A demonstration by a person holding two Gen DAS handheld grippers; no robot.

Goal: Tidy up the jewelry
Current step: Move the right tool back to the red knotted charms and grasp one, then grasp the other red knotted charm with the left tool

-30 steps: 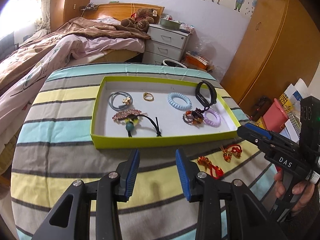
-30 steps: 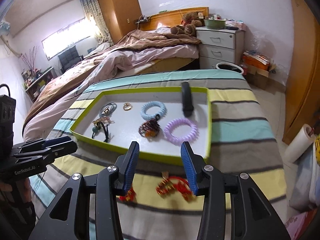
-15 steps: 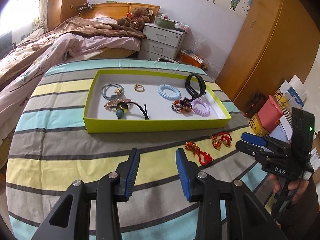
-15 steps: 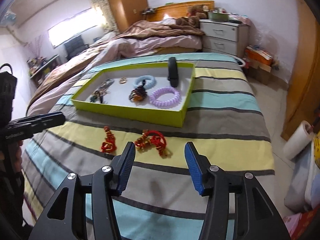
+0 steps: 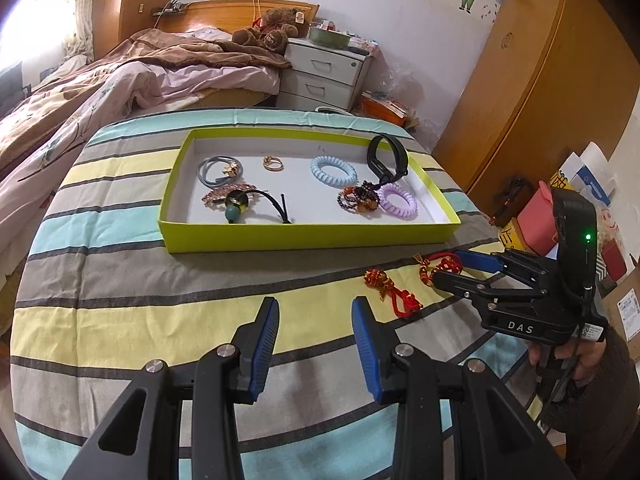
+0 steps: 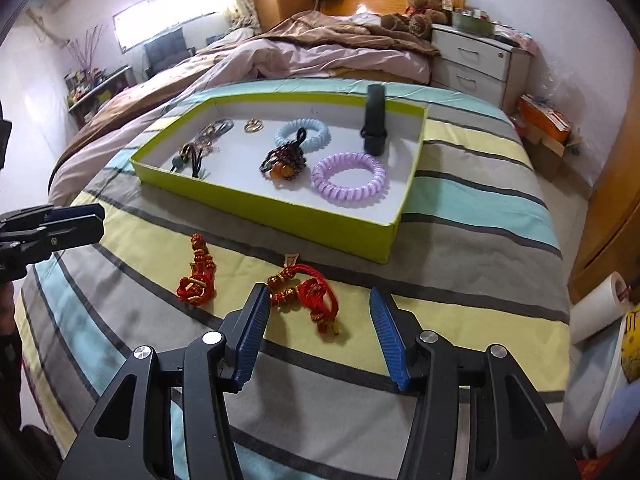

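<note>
The left gripper [image 5: 314, 344] hangs unclenched, nothing between its fingers, over bare striped cloth [image 5: 120, 312] near the surface's front edge. Behind, the green tray [image 6: 280, 212] holds hair ties. 2 red knot charms [image 6: 198, 276] [image 6: 308, 296] lie before its front wall; the right gripper [image 6: 320, 336], fingers just spread wide, straddles the right one without touching.

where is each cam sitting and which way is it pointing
Left wrist: on the left gripper, looking down across the striped table at the tray; its fingers, the right gripper and a hand show.
Right wrist: on the right gripper, fingers open over a red charm; the left gripper shows at the left edge.
Shared: tray, both charms, bed.
</note>
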